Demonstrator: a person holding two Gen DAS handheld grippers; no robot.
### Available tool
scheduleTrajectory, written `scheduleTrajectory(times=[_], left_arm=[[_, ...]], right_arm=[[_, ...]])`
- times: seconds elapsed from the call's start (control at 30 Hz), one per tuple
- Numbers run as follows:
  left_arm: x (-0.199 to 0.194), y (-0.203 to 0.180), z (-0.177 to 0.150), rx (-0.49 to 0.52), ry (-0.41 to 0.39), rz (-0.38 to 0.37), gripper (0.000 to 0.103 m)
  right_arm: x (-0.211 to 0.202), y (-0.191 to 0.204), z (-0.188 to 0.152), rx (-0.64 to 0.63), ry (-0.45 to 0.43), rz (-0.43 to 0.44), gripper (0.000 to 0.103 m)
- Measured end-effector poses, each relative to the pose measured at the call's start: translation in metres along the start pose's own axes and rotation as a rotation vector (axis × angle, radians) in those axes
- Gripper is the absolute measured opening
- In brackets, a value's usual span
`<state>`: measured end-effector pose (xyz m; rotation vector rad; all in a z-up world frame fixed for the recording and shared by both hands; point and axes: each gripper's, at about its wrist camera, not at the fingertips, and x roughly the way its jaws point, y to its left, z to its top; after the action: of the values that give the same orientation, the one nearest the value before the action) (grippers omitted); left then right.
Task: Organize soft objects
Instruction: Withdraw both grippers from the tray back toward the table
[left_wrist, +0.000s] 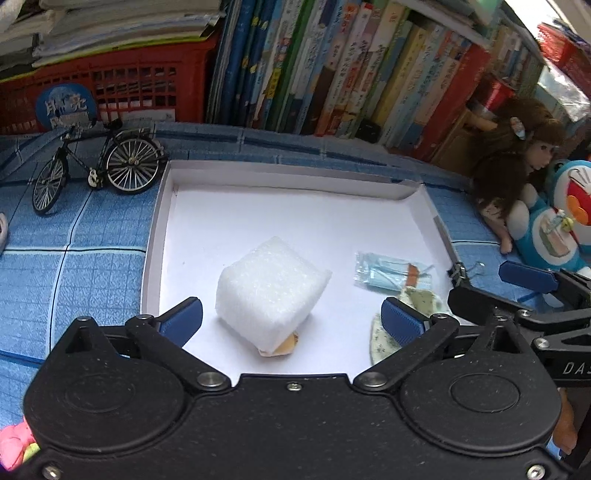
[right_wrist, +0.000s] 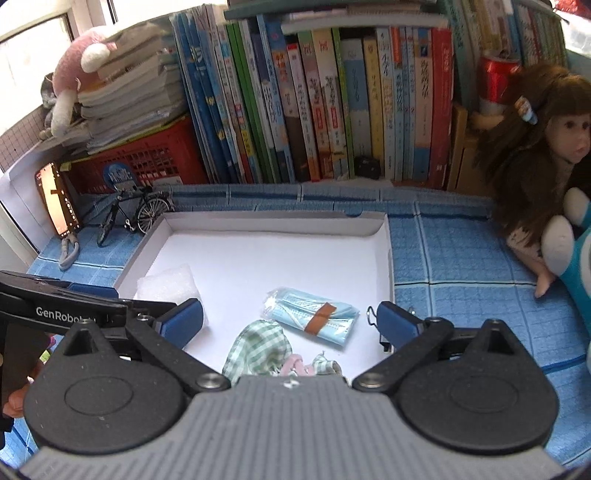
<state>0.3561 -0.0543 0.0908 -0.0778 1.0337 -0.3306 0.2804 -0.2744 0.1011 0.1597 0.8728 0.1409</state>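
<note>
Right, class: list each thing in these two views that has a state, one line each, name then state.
left claw: open, empty, over the foam block.
right claw: open, empty.
foam block: in the tray, tilted on a small tan item.
mask pack: sealed, flat in the tray.
checked cloth: crumpled in the tray.
white tray: open-topped.
toy bicycle: upright beside the tray.

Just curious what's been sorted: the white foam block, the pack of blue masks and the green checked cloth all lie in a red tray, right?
Not quite: the tray is white, not red, as the right wrist view shows. The white foam block, the pack of blue masks and the green checked cloth do all lie in it.
</note>
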Motion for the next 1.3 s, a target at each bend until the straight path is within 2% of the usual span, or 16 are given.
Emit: scheduleTrajectory(times=[0.5, 0.83, 1.3], left_arm=[[-0.068, -0.019, -0.027, 0.056, -0.134, -0.020, 0.103], [-0.121, -0.022, -0.069, 0.113, -0.261, -0.042, 0.103], [-0.156, -0.021, -0.125, 0.172, -0.367, -0.078, 0.103]], right_arm=[[-0.073, 0.001, -0.024, -0.033, -0.167, 0.010, 0.103], [-0.119, -0.004, -0.056, -0.086, -0.280, 0.006, 0.103], [-0.158, -0.010, -0.102, -0.184, -0.393, -0.052, 0.103]])
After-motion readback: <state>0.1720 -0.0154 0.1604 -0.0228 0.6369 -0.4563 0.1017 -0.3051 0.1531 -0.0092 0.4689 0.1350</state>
